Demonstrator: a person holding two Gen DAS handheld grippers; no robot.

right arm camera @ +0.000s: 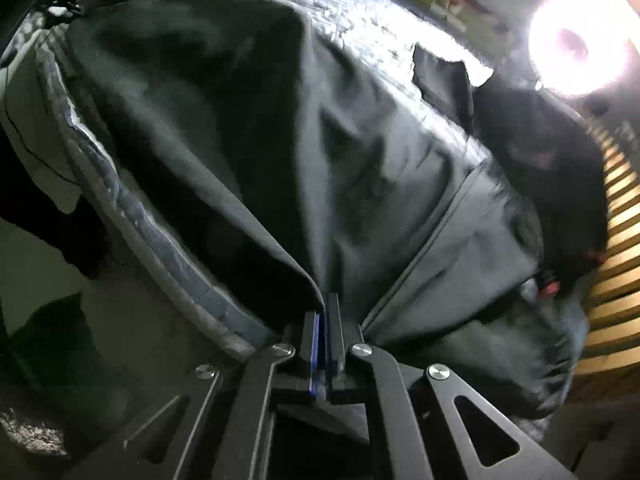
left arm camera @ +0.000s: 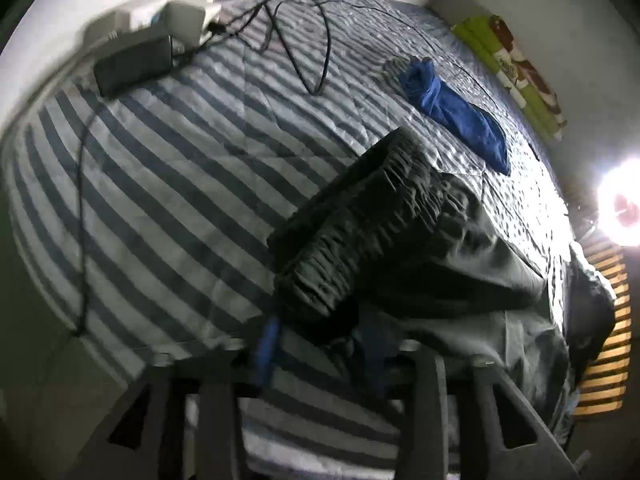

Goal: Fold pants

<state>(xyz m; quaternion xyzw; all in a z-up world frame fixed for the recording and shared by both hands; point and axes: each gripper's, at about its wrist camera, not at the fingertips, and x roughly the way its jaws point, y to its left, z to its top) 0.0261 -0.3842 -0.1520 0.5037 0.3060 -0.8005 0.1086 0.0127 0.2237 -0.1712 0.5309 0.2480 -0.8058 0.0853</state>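
Observation:
Dark grey pants lie bunched on the striped bedspread, with the gathered elastic waistband towards the middle of the bed. My left gripper is at the bottom of the left wrist view. Its blue-padded fingers stand apart, with the near corner of the waistband between them and no visible squeeze on it. In the right wrist view the pants spread away from my right gripper, which is shut on a fold of their fabric at the bed's edge. The view is motion-blurred.
A blue cloth lies further back on the bed. A black box, white boxes and loose cables sit at the far left. A black garment lies right of the pants. A bright lamp and wooden slats are at right.

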